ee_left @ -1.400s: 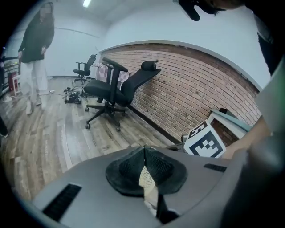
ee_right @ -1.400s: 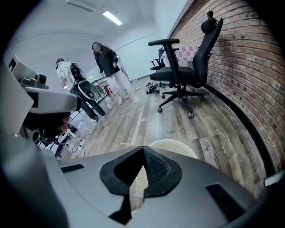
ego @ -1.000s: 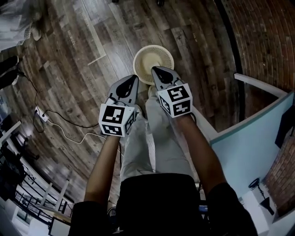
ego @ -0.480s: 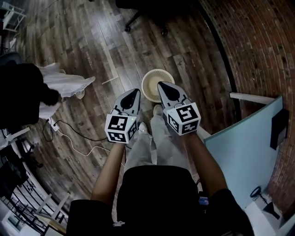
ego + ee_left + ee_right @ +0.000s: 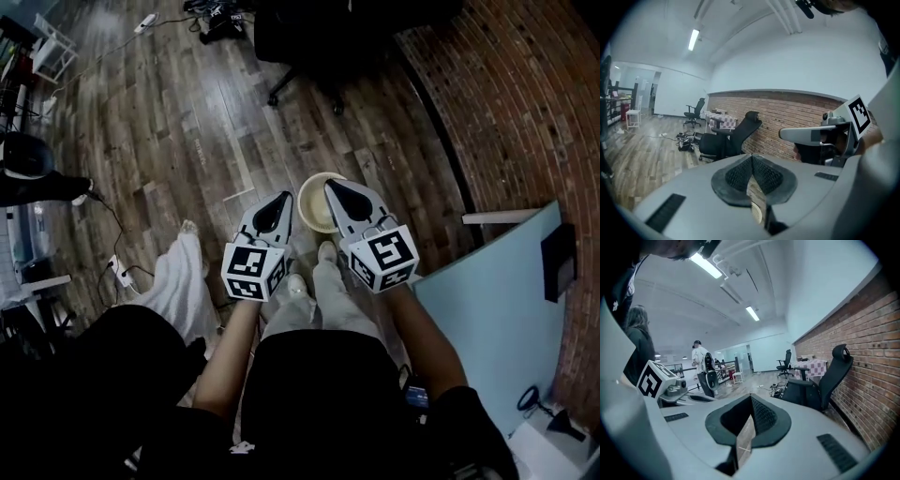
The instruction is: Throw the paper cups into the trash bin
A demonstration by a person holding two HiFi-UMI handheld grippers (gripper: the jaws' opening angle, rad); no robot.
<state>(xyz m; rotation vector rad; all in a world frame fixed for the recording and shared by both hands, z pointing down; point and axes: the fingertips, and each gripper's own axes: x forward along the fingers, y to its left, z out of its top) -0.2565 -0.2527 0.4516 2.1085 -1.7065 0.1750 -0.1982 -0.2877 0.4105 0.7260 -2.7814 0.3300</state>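
Note:
My two grippers are held up side by side over the wooden floor. In the head view the left gripper (image 5: 283, 200) and the right gripper (image 5: 330, 186) point away from me, both shut and empty. Past their tips, down on the floor, stands the round cream trash bin (image 5: 317, 208), partly hidden by them. The left gripper view has its pads (image 5: 740, 174) pressed together, with a sliver of the bin (image 5: 756, 213) below them. The right gripper view shows its own pads (image 5: 761, 416) closed too. No paper cup shows in any view.
A black office chair (image 5: 319, 42) stands beyond the bin, next to a brick wall (image 5: 511, 103). A pale blue tabletop (image 5: 487, 300) lies at my right. A power strip with cable (image 5: 116, 268) and a person's white trouser leg (image 5: 178, 281) are at my left. More people (image 5: 699, 357) stand far off.
Both grippers have risen together, still shut. The bin looks smaller and lies further below. The head view has tipped forward, bringing the black chair in; the person in white has come closer on the left.

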